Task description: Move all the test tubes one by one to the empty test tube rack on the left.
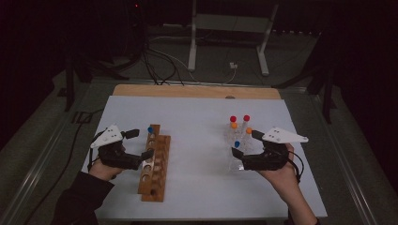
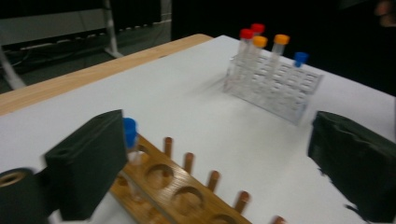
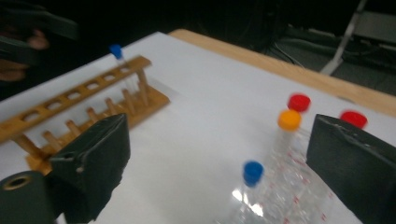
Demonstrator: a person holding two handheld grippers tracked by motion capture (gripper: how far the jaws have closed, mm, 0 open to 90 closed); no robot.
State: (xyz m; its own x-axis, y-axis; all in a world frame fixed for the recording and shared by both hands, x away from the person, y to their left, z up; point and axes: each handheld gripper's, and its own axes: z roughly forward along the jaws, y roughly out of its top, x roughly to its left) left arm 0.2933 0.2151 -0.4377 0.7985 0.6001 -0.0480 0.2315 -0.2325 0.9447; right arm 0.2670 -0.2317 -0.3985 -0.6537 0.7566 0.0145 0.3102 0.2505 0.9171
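Observation:
A wooden tube rack (image 1: pixel 155 161) lies at the left of the white sheet, with one blue-capped tube (image 1: pixel 150 130) upright in its far end. My left gripper (image 1: pixel 142 143) stands open beside that end. In the left gripper view, the blue-capped tube (image 2: pixel 129 133) stands just past the left jaw, untouched. A clear plastic rack (image 1: pixel 233 165) at the right holds several tubes with red, orange and blue caps. My right gripper (image 1: pixel 245 143) is open at this rack. In the right gripper view, a blue-capped tube (image 3: pixel 252 172) stands between the jaws, clear of both pads.
The white sheet (image 1: pixel 197 117) covers a table with a wooden far edge (image 1: pixel 187 90). Beyond it, a white metal stand (image 1: pixel 225 42) and cables lie on the dark floor. Open sheet separates the two racks.

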